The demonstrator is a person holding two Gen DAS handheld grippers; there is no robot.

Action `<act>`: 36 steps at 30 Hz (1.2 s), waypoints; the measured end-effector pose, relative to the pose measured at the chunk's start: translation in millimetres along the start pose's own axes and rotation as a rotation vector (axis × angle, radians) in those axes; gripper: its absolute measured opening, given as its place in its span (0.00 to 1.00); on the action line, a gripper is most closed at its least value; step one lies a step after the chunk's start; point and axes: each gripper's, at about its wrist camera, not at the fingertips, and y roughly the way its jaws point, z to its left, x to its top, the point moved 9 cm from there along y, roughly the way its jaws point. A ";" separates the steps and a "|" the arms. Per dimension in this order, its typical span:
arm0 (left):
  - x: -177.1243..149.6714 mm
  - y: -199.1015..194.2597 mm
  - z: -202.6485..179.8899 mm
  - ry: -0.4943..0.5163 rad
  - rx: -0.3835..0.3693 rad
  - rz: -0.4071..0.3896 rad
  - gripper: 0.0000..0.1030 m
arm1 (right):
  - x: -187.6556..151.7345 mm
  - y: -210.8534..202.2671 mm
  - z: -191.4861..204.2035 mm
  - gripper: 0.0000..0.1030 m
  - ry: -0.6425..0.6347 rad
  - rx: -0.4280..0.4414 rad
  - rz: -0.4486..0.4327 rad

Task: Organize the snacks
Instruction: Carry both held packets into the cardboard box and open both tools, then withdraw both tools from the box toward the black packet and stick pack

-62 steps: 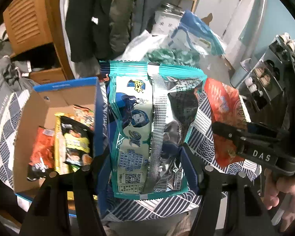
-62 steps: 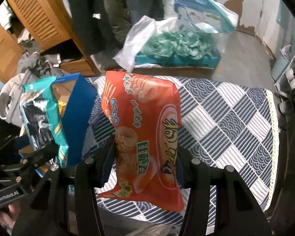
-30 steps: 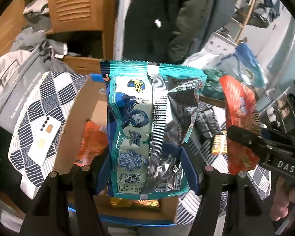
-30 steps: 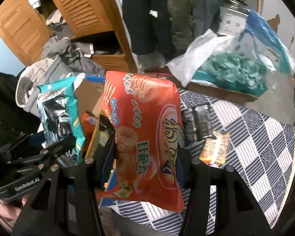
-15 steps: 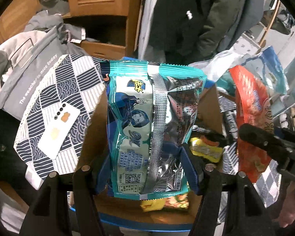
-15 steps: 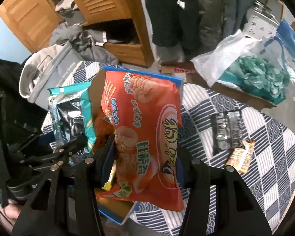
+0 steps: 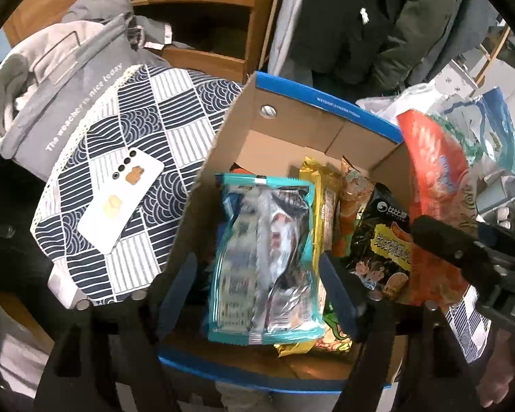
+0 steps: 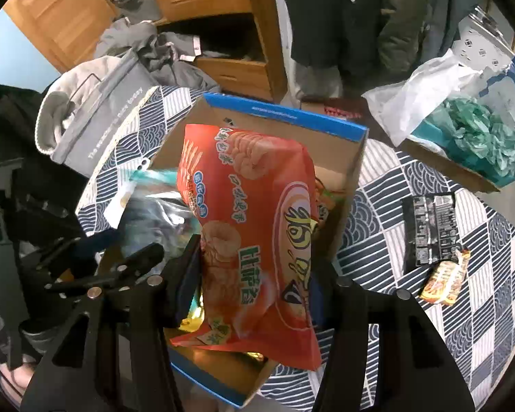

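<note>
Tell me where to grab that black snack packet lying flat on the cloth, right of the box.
Take the black packet by its near short end, coming down from above; it lies flat on the checked cloth, so only an edge offers purchase. A small orange packet touches that end, so pinch left of it.

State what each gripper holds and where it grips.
Right gripper pinches the orange snack bag at its lower half. Left gripper is open; the teal bag lies loose between its fingers.
</note>
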 end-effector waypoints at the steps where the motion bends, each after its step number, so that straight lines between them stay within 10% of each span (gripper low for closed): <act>1: 0.1 -2.3 0.4 0.003 -0.002 -0.003 0.74 | -0.4 0.9 0.8 0.54 -0.001 0.000 0.003; 36: -1.2 -28.7 -48.7 0.079 -0.044 -0.025 0.74 | -11.7 -33.5 -54.4 0.73 0.081 -0.063 -0.049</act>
